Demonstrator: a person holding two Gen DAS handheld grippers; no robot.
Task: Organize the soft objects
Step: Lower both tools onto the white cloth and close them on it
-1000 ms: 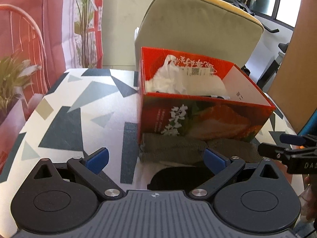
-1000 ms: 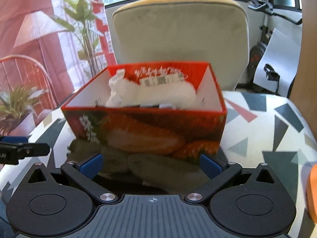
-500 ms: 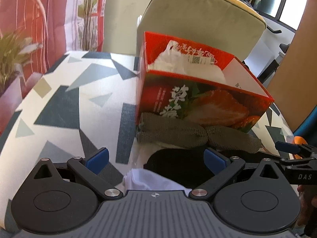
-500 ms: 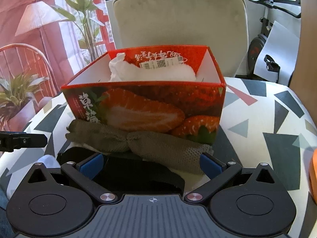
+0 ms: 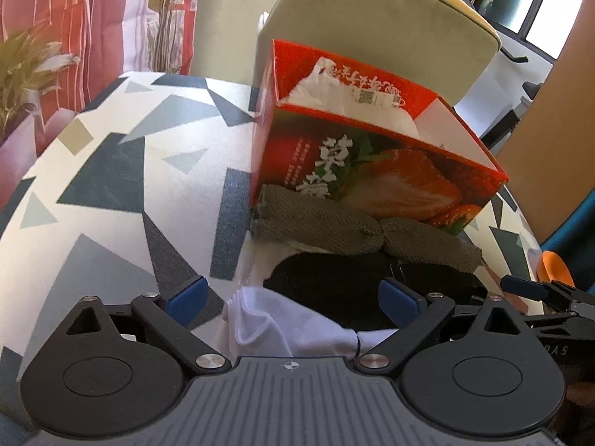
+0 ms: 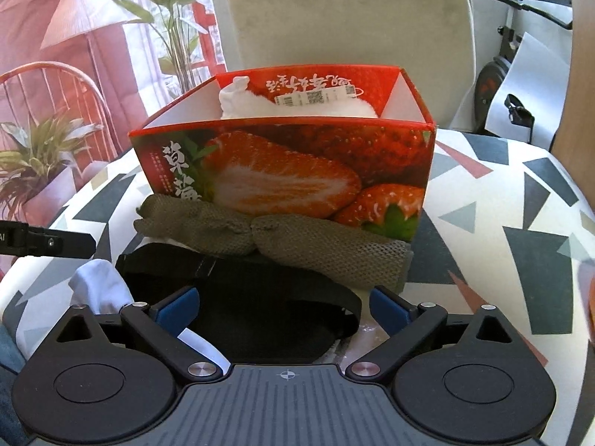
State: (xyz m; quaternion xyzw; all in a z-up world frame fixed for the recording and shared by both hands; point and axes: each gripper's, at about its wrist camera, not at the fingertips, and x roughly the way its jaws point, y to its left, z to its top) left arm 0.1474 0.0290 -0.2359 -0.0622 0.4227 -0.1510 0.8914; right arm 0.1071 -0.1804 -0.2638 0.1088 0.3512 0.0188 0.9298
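Both grippers have pulled back toward the person vs a sec ago, so more of the pile now shows in front of the box. Nearest: left gripper (image 5: pixel 292 295), jaws spread wide, nothing held, w/ the white sock (image 5: pixel 267 316) bunched right between its fingertips. Right gripper (image 6: pixel 284 301) also wide open and empty, sitting over the black fabric piece (image 6: pixel 260 293). Black piece lies flat on the patterned tablecloth (image 5: pixel 111 186), touching the white sock on one side. Just behind, two olive knit socks (image 6: pixel 267 238) lie end to end, partly on top of the black piece and pressed against the front wall of the strawberry box (image 6: pixel 282 171). Box is open-topped; a white bundle w/ a barcode tag (image 6: pixel 316 100) already sits inside. Beige chair back (image 6: pixel 349 18) stands beyond the table. My read: the retreat frees the view and sets up the next pick, prob. white sock for left, black piece for right; three kinds of soft items are still outside the box.
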